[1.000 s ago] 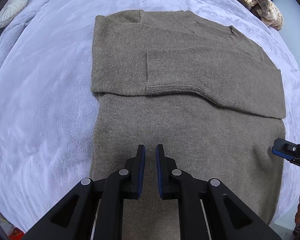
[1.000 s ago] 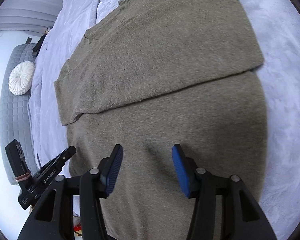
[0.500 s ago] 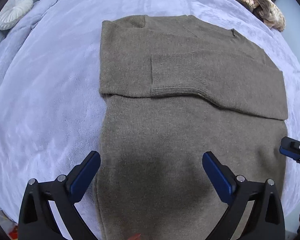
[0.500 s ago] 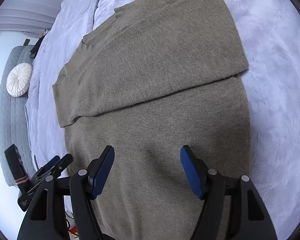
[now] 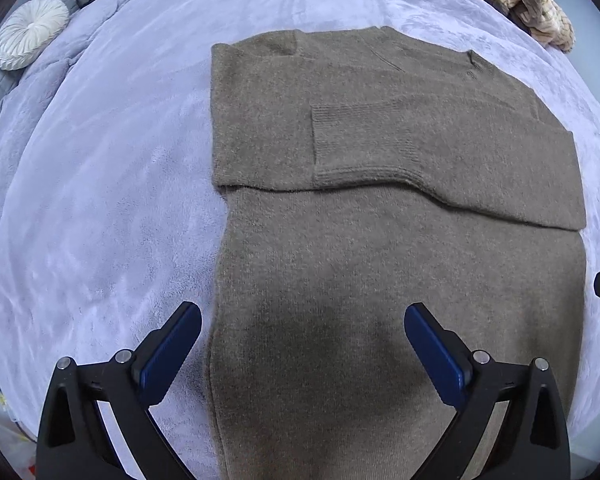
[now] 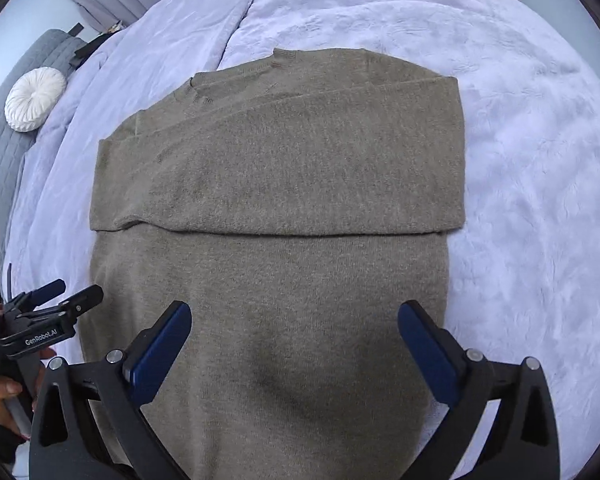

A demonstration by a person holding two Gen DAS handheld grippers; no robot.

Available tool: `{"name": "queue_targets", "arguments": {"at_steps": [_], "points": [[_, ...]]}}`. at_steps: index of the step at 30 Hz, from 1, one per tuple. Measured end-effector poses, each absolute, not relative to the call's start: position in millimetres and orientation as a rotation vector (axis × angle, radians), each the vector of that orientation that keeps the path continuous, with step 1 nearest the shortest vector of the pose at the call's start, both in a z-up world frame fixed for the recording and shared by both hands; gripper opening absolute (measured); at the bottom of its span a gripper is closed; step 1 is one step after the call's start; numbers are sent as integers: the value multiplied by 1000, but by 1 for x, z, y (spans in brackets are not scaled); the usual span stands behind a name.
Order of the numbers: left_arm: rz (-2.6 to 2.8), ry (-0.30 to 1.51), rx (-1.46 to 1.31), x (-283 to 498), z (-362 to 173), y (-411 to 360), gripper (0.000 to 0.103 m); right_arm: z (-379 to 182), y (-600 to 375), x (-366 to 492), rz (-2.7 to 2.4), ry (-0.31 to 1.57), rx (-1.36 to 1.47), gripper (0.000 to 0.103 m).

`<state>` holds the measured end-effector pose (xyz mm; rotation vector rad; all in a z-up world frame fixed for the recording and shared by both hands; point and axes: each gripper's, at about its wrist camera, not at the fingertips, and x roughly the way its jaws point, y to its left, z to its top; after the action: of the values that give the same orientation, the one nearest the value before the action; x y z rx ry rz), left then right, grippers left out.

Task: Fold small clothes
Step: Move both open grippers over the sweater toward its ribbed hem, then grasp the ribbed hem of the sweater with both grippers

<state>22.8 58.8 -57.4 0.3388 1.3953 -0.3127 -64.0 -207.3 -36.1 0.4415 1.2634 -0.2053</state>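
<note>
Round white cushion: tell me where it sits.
The round white cushion sits upper left in both wrist views, on the grey quilted seat beside the lilac blanket, left of the sweater.

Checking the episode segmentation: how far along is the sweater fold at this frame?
Done: both sleeves lie folded across the chest of the sweater, with a ribbed cuff on top. In hand: nothing. The left gripper and the right gripper have just been opening and hang wide open above the lower body with no cloth between the jaws. Left: probably folding the hem end up over the sleeves on the blanket.
</note>
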Motion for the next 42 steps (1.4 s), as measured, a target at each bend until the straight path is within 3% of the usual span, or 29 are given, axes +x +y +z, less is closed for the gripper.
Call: {"name": "queue_targets", "arguments": {"at_steps": [25, 42], "points": [[-345, 1471, 323, -3, -53, 74, 102, -64, -231, -97, -144, 1274, 956, 103], [-405, 1517, 301, -32, -46, 127, 102, -56, -224, -122, -48, 1237, 1000, 103]]}}
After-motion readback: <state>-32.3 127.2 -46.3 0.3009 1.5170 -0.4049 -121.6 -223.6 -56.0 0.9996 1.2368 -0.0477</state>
